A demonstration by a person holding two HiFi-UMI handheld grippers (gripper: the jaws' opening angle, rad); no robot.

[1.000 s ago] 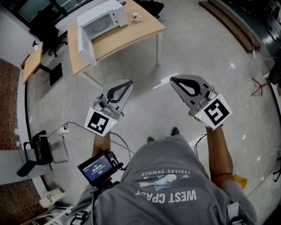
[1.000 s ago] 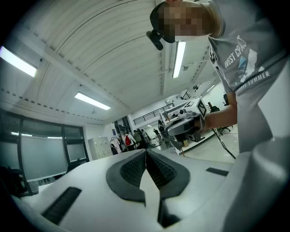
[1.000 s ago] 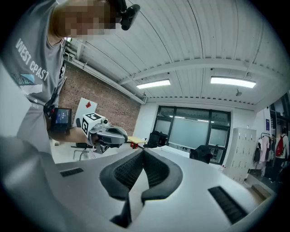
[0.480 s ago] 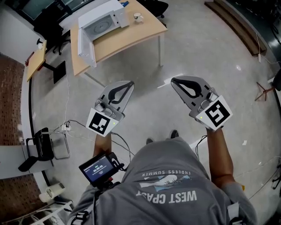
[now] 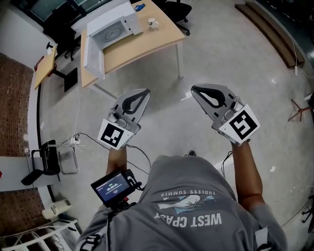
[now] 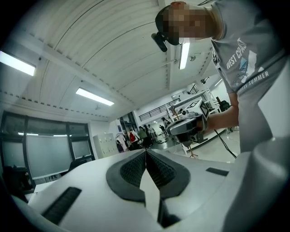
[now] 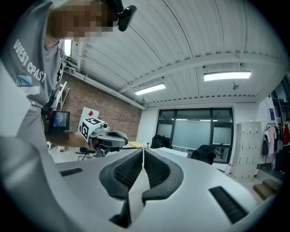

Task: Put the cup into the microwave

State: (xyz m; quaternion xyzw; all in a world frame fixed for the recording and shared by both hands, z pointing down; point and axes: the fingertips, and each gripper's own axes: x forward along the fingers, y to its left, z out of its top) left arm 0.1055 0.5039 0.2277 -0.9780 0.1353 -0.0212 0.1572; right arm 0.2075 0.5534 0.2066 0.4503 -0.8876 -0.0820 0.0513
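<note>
A white microwave (image 5: 110, 30) stands with its door (image 5: 92, 51) swung open on a wooden table (image 5: 142, 46) at the top of the head view. A small white cup (image 5: 152, 22) sits on the table just right of the microwave. My left gripper (image 5: 145, 91) and right gripper (image 5: 193, 88) are held level over the floor, well short of the table. Both are shut with nothing between the pads. The left gripper view shows its shut jaw tips (image 6: 146, 152) and the right gripper (image 6: 188, 127) beyond. The right gripper view shows its own tips (image 7: 143, 152) and the left gripper (image 7: 106, 138).
A small side desk (image 5: 44, 66) stands left of the table. A black chair (image 5: 46, 159) and cables (image 5: 78, 139) lie on the floor at the left. An office chair (image 5: 176, 7) is behind the table. A blue object (image 5: 139, 7) lies near the microwave.
The table with the microwave and cup has slid lower in the head view as the person walks toward it. Both grippers stay shut and side by side.
</note>
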